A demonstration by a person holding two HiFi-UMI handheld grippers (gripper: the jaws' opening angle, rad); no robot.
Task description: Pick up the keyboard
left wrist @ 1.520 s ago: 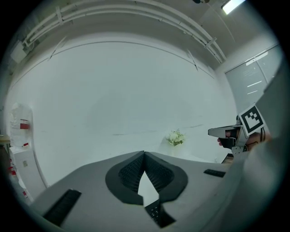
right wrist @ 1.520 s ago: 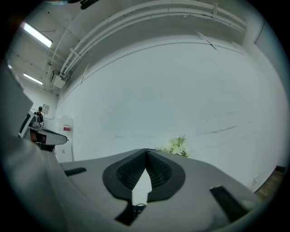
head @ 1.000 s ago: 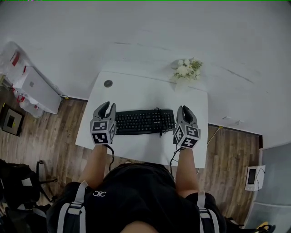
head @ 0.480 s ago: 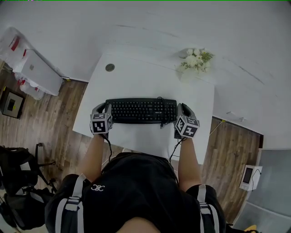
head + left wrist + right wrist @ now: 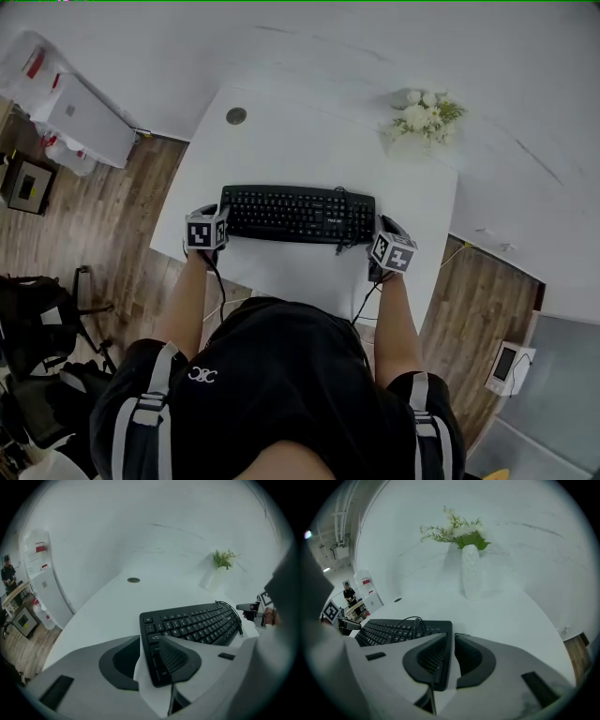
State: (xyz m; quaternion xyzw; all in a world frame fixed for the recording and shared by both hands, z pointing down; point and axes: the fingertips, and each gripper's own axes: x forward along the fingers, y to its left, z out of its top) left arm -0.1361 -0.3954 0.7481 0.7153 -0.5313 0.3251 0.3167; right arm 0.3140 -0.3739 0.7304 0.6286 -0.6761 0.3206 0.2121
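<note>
A black keyboard (image 5: 298,214) lies flat across the white table (image 5: 309,141). My left gripper (image 5: 218,214) is down at its left end. In the left gripper view the jaws have just been opening, and the left gripper (image 5: 150,640) stands open. One finger hangs over the keyboard's (image 5: 197,623) corner keys and the other is off to the left, with table showing in the gap. My right gripper (image 5: 382,225) sits at the right end. In the right gripper view the right gripper (image 5: 451,637) straddles the keyboard's (image 5: 389,631) right edge, with a thin gap showing beside that edge.
A white vase of flowers (image 5: 422,117) stands at the table's far right, and a round grommet hole (image 5: 236,115) is at the far left. The keyboard's cable (image 5: 410,623) is bunched on its right end. A white cabinet (image 5: 84,122) and wooden floor lie to the left.
Both grippers have dropped from above the keyboard's front to table level at its two ends. The keyboard has not moved.
</note>
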